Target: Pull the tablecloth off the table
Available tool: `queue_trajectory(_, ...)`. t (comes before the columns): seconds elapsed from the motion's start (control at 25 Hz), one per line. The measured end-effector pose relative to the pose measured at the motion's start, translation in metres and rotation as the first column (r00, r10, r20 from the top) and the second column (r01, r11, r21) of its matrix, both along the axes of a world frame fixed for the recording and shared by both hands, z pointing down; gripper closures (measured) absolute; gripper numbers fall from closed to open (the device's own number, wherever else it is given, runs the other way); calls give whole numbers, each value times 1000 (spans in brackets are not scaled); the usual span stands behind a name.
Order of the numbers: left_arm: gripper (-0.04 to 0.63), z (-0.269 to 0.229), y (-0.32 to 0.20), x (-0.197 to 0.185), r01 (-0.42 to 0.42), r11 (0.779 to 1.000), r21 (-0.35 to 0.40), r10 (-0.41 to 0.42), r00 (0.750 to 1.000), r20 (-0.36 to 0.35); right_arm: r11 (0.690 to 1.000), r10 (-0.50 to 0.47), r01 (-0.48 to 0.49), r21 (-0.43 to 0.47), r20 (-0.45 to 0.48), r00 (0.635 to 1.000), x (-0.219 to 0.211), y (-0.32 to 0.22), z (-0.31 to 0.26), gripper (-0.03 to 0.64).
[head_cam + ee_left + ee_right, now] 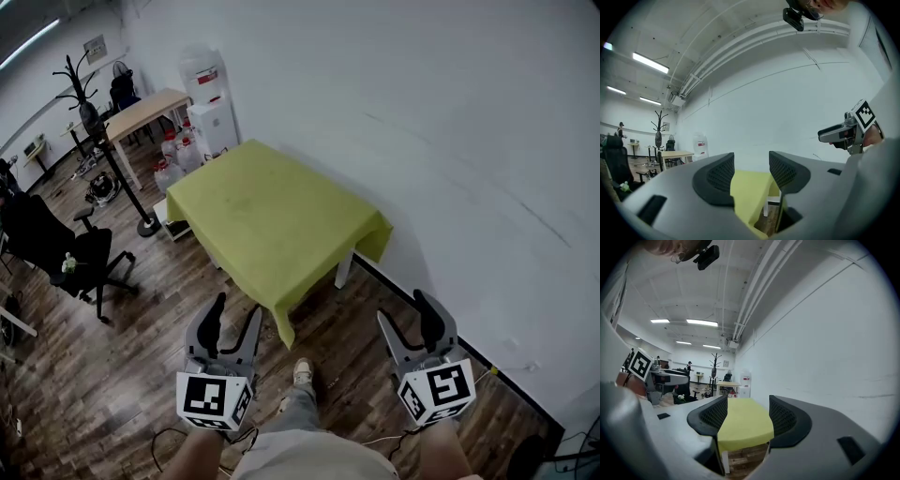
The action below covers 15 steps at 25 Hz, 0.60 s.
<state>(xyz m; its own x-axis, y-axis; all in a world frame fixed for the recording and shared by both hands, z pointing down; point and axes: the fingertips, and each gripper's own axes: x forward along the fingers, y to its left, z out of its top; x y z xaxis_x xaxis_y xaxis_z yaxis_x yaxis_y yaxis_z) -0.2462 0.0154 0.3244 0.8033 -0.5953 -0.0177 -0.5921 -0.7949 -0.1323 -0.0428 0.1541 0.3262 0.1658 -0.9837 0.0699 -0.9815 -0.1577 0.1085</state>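
A yellow-green tablecloth [267, 214] covers a white-legged table that stands against the white wall; its corners hang down at the near end. Both grippers are held in the air short of the table, over the wooden floor. My left gripper [233, 322] is open and empty, level with the cloth's near hanging corner. My right gripper [410, 314] is also open and empty, to the right of the table's near end. Between the jaws, the left gripper view shows the tablecloth [749, 194] far off, and the right gripper view shows the tablecloth [743, 423] the same way.
A black office chair [58, 246] stands left of the table. A black coat rack [105, 141], a water dispenser [210, 103] with bottles around it and a wooden desk [142, 112] are at the back. The person's shoe [303, 372] and cables lie on the floor below.
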Motion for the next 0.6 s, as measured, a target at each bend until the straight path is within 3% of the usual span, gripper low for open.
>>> queue_trajectory(0.16,362,2,-49,27,-1,1000,-4,1,1000,12,1000,-27,26,3,48,998,21,-57,-3,330)
queue_trajectory(0.6,362,4,-219,107,10,999,-54,-8,999,45,997,-57,59,-39,65,996,102,-229,-11,331)
